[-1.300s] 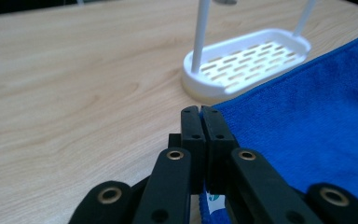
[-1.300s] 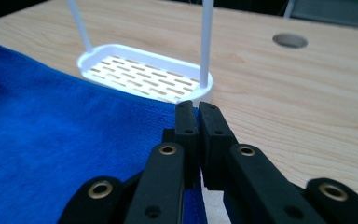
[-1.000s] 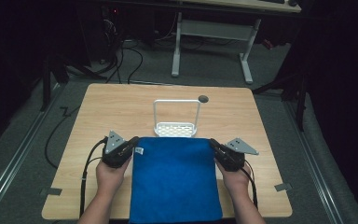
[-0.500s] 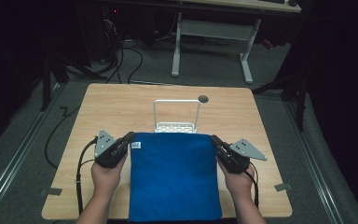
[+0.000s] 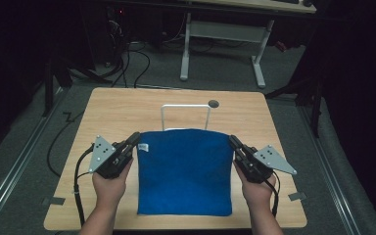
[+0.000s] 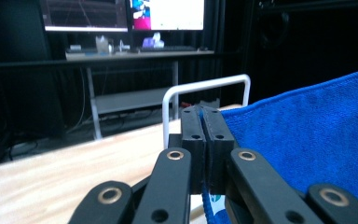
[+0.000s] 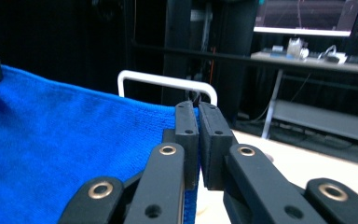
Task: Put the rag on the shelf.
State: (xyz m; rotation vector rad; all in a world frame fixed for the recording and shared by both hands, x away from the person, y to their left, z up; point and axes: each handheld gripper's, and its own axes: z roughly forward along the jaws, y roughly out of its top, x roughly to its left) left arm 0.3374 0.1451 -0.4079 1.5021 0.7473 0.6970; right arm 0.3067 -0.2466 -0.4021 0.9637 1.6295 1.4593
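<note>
Both pairs of jaws were clamped on the far corners of the blue towel (image 5: 183, 171) — left gripper (image 5: 133, 140), right gripper (image 5: 233, 142) — its near edge on the tabletop (image 5: 127, 105). Level hands and even tension would carry it cleanly over the white rack (image 5: 186, 108).

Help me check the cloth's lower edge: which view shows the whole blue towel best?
The high view: the blue towel shows whole, lower edge on the table. The left gripper view shows one pinched corner and part of its face, as does the right gripper view.
</note>
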